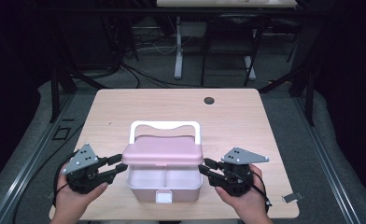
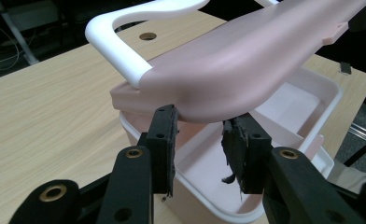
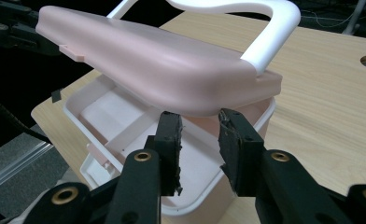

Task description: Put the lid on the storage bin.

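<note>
A pink lunch box (image 1: pixel 165 186) with a white handle (image 1: pixel 165 125) stands near the table's front edge. Its pink lid (image 1: pixel 162 149) is tilted up at the front, so the divided inside shows. My left gripper (image 1: pixel 120 164) holds the lid's front left corner, with the lid's edge (image 2: pixel 246 60) dipping between its jaws (image 2: pixel 200 126). My right gripper (image 1: pixel 203 167) holds the front right corner the same way, with the lid (image 3: pixel 148 60) pinched at its tips (image 3: pixel 200 123). Both grippers lie nearly level and point inward at the box (image 3: pixel 106 121).
The wooden table (image 1: pixel 125 107) has a round cable hole (image 1: pixel 209 100) at the far middle. A small metal clip (image 1: pixel 291 197) lies at the front right corner. A white latch (image 1: pixel 164 197) sits on the box's front wall. Dark floor, cables and frame legs surround the table.
</note>
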Motion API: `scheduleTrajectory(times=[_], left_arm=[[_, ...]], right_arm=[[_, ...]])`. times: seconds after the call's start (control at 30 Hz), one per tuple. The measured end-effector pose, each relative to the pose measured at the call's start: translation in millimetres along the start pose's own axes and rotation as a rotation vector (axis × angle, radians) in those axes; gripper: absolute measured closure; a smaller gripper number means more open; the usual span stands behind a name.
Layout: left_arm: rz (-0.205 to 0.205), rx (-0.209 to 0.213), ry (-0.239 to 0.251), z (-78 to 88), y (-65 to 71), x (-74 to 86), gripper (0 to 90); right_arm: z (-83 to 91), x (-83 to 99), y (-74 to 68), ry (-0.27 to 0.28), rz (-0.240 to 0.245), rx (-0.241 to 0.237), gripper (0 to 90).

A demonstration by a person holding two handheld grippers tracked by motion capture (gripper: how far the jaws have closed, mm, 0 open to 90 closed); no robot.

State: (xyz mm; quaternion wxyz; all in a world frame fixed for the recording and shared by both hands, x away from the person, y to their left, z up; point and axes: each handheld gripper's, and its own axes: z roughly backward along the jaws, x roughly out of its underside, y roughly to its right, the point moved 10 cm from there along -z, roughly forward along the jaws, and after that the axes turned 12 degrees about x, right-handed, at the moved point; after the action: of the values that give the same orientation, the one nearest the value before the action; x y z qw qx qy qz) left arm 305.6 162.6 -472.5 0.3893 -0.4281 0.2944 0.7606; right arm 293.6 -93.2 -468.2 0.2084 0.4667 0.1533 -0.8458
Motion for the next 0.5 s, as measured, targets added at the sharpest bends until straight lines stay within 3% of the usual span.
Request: scheduleTrajectory(times=[0.03,0.5], left_arm=[[-0.001,0.0,-0.003,0.0,0.8,1.1,64.4],[0.007,0.014,-0.002,0.9,7.8,16.7,64.7]], right_arm=[[0.1,1.8,0.8,-0.002,0.005,0.016,69.3],[1.5,16.8,-0.9,-0.017,-0.009,-0.021,69.4]])
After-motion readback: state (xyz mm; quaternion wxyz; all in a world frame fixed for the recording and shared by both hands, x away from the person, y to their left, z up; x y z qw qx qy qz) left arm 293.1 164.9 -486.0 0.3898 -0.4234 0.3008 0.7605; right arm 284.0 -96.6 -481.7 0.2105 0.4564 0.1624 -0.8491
